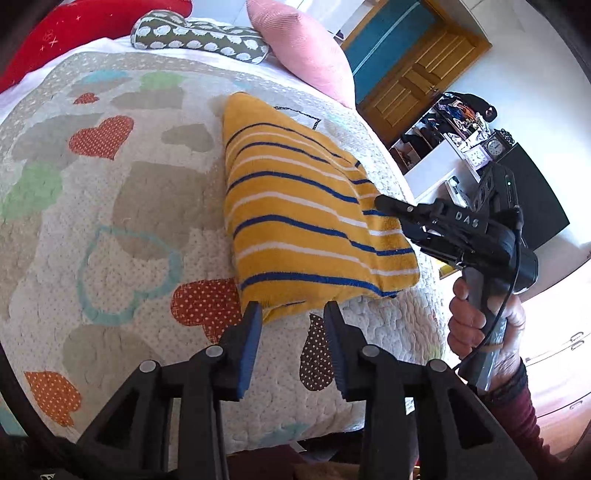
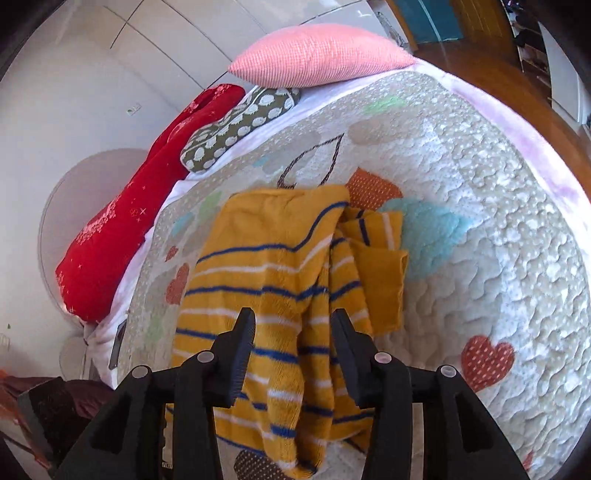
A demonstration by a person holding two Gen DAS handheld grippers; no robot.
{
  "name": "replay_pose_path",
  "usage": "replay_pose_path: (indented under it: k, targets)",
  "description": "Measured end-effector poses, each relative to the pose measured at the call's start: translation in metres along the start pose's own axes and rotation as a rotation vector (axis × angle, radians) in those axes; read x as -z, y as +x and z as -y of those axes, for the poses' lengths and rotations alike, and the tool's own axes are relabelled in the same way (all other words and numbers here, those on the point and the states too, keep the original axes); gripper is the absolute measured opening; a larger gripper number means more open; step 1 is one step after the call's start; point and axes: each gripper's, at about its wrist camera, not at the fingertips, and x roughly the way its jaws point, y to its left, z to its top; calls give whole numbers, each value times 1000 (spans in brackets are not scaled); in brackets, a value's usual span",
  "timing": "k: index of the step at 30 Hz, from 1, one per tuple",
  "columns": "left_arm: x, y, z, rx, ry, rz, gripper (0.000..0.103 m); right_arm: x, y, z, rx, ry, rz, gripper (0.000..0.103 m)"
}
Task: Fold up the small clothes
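- Lying on the quilt (image 1: 122, 206) is a yellow top (image 1: 303, 218) with blue and white stripes (it looks partly folded, with a sleeve bunched on one side).
- Its near edge sits just in front of the left gripper (image 1: 293, 314), whose jaws are apart and hold nothing.
- The right gripper (image 2: 293, 325) hangs over the top, jaws apart too, with cloth showing between them.
- From the left camera the right gripper's tip touches the top's side edge, and a hand (image 1: 480, 325) holds its handle.
- A pink pillow (image 1: 303, 48), a spotted pillow (image 1: 199, 35) and a red pillow (image 2: 129, 221) lie at the far end of the bed.
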Motion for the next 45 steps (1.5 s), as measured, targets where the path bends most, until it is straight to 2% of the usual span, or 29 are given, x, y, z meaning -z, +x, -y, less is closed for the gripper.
replay_pose_path:
  k: [1, 2, 3, 6, 10, 12, 14, 16, 18, 19, 22, 24, 28, 30, 33, 35, 36, 37, 38, 39, 42, 43, 44, 45]
  targets:
    - [0, -1, -1, -3, -4, -1, 33, 6, 7, -3, 1, -14, -27, 35]
    - [1, -4, -3, -14, -2, 2, 33, 9, 15, -8, 7, -45, -54, 9]
    - [2, -7, -3, -28, 1, 9, 34, 11, 18, -11, 23, -72, -64, 8]
    - [0, -18, -6, -48, 1, 35, 36, 7, 8, -14, 66, -114, -6, 8]
    - [-18, -18, 1, -46, 25, 64, 41, 1, -1, 4, 148, -96, 28, 7]
    - [-31, -6, 10, -34, 59, 69, 43, 4, 6, 16, 197, -83, 11, 7]
    - [-42, 16, 18, -26, 64, 43, 43, 9, 17, 25, 223, -75, -19, 7]
    - [-47, 44, 24, -9, 69, -25, 43, 11, 22, 29, 229, -78, -16, 8]
    - [-42, 73, 27, -100, 96, -99, 43, 11, 21, 30, 233, -67, -4, 10]
    - [-35, 83, 26, -140, 104, -116, 43, 10, 21, 32, 236, -62, -4, 16]
    - [-22, 90, 24, -184, 123, -83, 50, 8, 16, 40, 256, -46, 0, 47]
    - [-18, 87, 25, -188, 142, -71, 51, 6, 3, 42, 204, -18, 19, 47]
    - [-19, 86, 19, -171, 116, -67, 54, -6, -32, 26, 142, 37, 179, 47]
    - [-18, 84, 16, -171, 97, -61, 58, -17, -34, 13, 72, 45, 208, 47]
    - [-15, 76, 10, -152, 69, -62, 58, -34, -11, -4, -24, 40, 172, 47]
    - [-11, 63, 10, -156, 72, -47, 58, -43, 22, -1, -61, 73, 83, 47]
    - [-9, 56, 11, -158, 77, -36, 57, -44, 39, 4, -25, 92, 39, 47]
    - [-7, 48, 12, -158, 83, -21, 58, -43, 53, 12, 34, 101, 22, 38]
    - [-5, 40, 13, -163, 90, -7, 58, -42, 60, 17, 81, 94, 33, 20]
    - [-3, 33, 13, -170, 97, 5, 58, -41, 60, 20, 109, 82, 59, 14]
    - [3, 18, 13, -208, 105, 36, 58, -32, 39, 17, 131, 71, 113, 13]
    - [5, 14, 11, -217, 99, 44, 58, -27, 28, 13, 166, 58, 133, 14]
    - [6, 11, 10, -226, 89, 55, 58, -20, 16, 8, 188, 35, 153, 21]
    - [9, 9, 9, -234, 79, 64, 58, -12, 5, 3, 191, 12, 173, 23]
